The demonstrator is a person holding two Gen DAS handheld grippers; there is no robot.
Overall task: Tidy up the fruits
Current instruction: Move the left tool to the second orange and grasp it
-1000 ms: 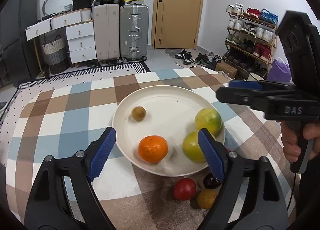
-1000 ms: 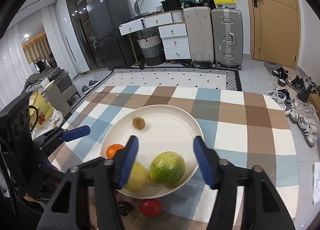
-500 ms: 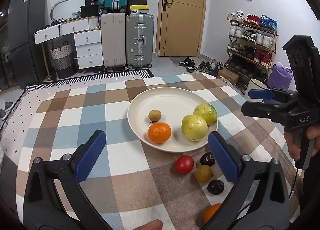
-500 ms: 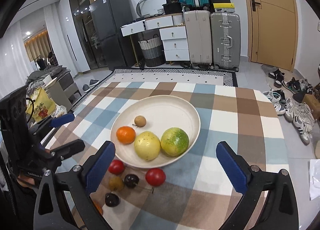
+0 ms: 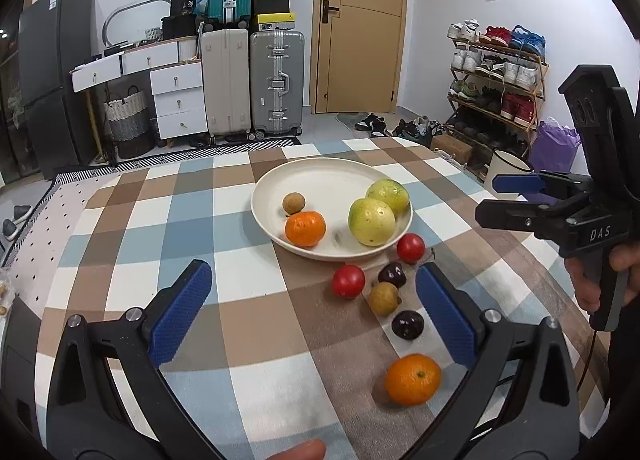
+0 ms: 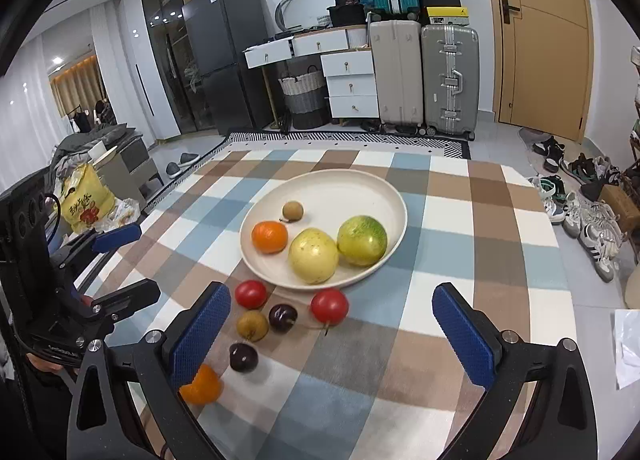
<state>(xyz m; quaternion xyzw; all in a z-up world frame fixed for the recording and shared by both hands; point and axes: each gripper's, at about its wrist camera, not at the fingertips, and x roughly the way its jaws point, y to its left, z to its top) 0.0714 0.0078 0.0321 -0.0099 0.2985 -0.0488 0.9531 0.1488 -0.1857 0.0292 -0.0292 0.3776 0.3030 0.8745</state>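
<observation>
A cream plate (image 5: 320, 180) (image 6: 332, 188) on the checked tablecloth holds an orange (image 5: 305, 228), a yellow-green fruit (image 5: 371, 221), a greener one (image 5: 389, 195) and a small brown fruit (image 5: 293, 204). Loose fruit lies in front of the plate: two red ones (image 5: 349, 280) (image 5: 411, 247), two dark plums (image 5: 392, 274) (image 5: 407, 324), a brown fruit (image 5: 383, 298) and an orange (image 5: 412, 379). My left gripper (image 5: 313, 310) is open, empty, pulled back from the plate. My right gripper (image 6: 331, 334) is also open and empty above the cloth; it shows in the left wrist view at the right (image 5: 516, 200).
The table's edges drop to the floor on all sides. Behind stand suitcases (image 5: 276, 80), white drawers (image 5: 176, 100), a door and a shoe rack (image 5: 496, 80). A hand (image 5: 624, 280) holds the right gripper's handle. A yellow bag (image 6: 86, 204) sits left of the table.
Both grippers went from close over the plate's fruit to wide open and drew back toward the near table edge. The two green fruits now lie free in the plate; more loose fruit has come into view.
</observation>
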